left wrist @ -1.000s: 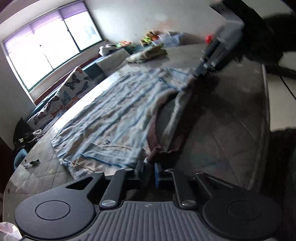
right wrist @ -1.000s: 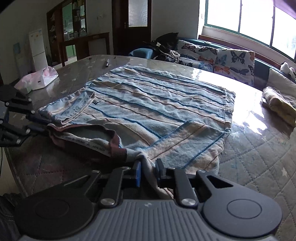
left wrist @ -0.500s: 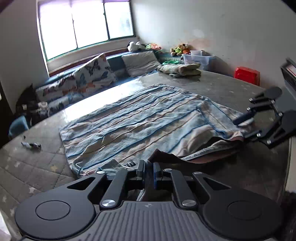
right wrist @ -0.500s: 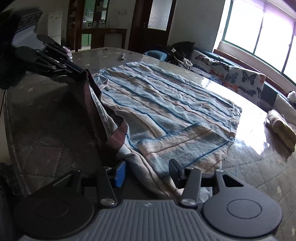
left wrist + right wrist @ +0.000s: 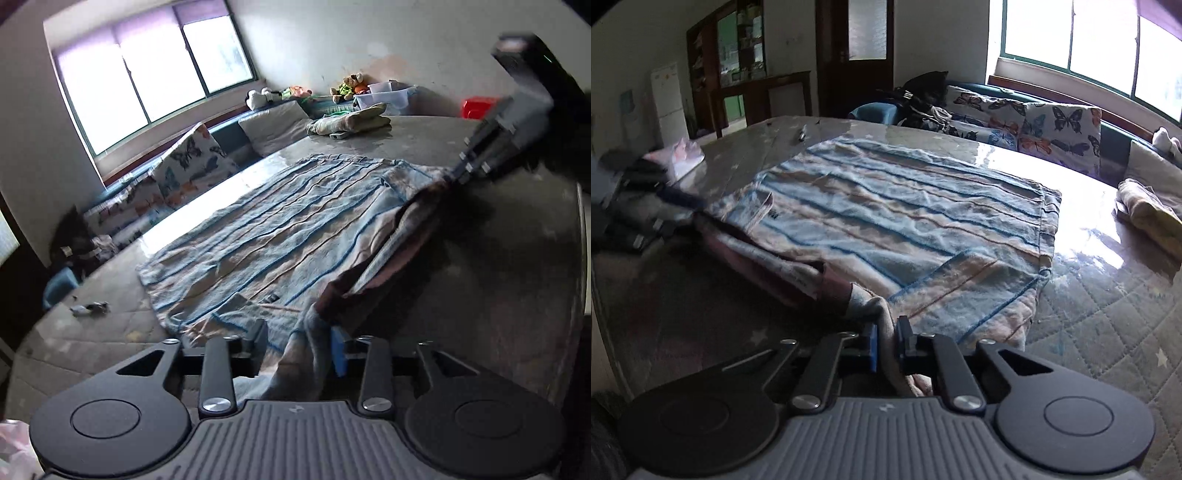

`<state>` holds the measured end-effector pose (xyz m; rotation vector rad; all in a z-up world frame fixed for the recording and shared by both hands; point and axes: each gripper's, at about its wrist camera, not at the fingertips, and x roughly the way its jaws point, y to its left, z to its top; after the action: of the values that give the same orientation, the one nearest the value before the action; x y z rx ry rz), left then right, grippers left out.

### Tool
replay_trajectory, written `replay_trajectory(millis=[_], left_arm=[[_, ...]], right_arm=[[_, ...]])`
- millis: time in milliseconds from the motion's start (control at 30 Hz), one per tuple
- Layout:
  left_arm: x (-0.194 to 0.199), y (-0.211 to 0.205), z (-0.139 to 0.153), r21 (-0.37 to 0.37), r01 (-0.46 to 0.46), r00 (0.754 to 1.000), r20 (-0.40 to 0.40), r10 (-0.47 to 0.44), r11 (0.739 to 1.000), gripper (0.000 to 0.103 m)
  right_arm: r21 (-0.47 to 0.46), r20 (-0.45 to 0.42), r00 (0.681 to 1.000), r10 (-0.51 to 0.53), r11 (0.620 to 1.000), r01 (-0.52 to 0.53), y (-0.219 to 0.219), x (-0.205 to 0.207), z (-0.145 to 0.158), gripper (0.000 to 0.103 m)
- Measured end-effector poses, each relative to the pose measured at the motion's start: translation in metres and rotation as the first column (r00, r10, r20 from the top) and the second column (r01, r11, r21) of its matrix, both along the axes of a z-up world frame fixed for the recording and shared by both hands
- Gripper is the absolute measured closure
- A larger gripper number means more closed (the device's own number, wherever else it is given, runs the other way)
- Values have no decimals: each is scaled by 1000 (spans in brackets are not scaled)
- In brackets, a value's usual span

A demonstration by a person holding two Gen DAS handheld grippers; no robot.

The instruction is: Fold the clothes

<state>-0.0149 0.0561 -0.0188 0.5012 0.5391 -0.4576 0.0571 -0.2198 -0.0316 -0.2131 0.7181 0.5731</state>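
My right gripper [image 5: 885,345] is clamped on a bunched corner of the striped towelling garment [image 5: 905,218]; its hem below the pads is hidden. My left gripper [image 5: 298,347] has just been opening, cloth loose between its jaws. One garment lies flat on the quilted table [image 5: 1108,314]; one folded cloth [image 5: 351,123] beyond, blurred.
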Motion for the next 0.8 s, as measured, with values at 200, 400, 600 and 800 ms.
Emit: replay_trajectory(millis=[200, 400, 600, 800], left_arm=[[-13, 4, -11, 72, -2, 1000, 24, 0, 997, 62], [-17, 4, -19, 107, 23, 1000, 18, -25, 994, 88], [-24, 12, 2, 29, 1, 999, 33, -2, 1000, 96], [-55, 16, 29, 19, 30, 998, 56, -31, 999, 97]], right_arm=[[-3, 16, 1000, -11, 1000, 11, 2, 3, 7, 95], [1, 27, 999, -24, 1000, 24, 4, -1, 8, 96], [23, 58, 998, -29, 999, 28, 2, -13, 14, 97], [57, 103, 995, 0, 998, -6, -6, -41, 37, 97]])
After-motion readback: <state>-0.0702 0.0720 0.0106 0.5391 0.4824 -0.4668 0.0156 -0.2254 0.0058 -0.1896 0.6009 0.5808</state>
